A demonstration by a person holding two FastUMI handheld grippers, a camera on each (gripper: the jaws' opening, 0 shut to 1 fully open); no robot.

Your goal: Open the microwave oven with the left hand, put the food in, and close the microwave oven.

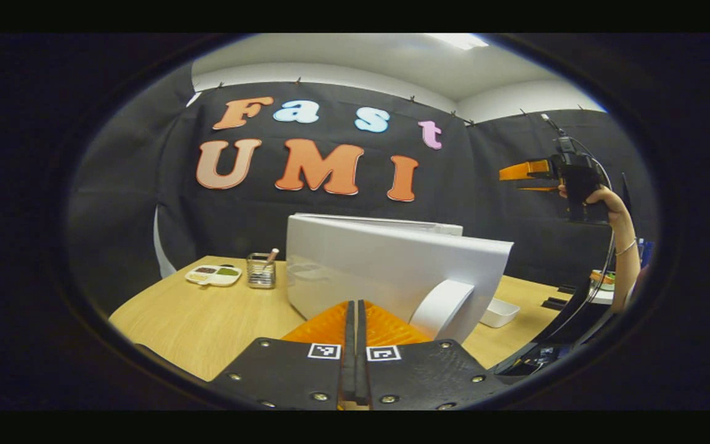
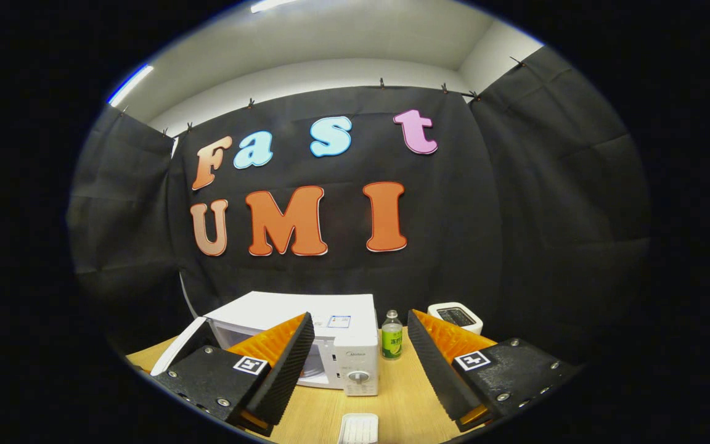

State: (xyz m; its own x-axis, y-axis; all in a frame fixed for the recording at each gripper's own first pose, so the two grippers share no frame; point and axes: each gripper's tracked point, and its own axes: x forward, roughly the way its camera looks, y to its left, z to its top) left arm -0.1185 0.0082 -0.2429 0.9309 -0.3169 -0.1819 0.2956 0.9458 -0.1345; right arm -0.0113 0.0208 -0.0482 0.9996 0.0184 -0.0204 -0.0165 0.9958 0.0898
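Note:
The white microwave [image 2: 336, 327] stands on the wooden table with its door [image 2: 177, 353] swung out to the left. In the left gripper view the door's outer face [image 1: 392, 265] and its curved white handle [image 1: 442, 307] rise right ahead. My left gripper [image 1: 355, 305] is shut with nothing between its fingers, its tips just short of the door beside the handle. My right gripper [image 2: 360, 316] is open and empty, high in front of the microwave; a hand holds the right gripper [image 1: 524, 176] up at the upper right. A white ridged dish [image 2: 358, 428] lies on the table below it.
A green bottle [image 2: 392, 338] and a small white appliance [image 2: 455, 316] stand right of the microwave. A mesh cup [image 1: 261, 271] and a small compartment plate [image 1: 213, 274] sit at the table's far left. A shallow white tray [image 1: 500, 311] lies beyond the door.

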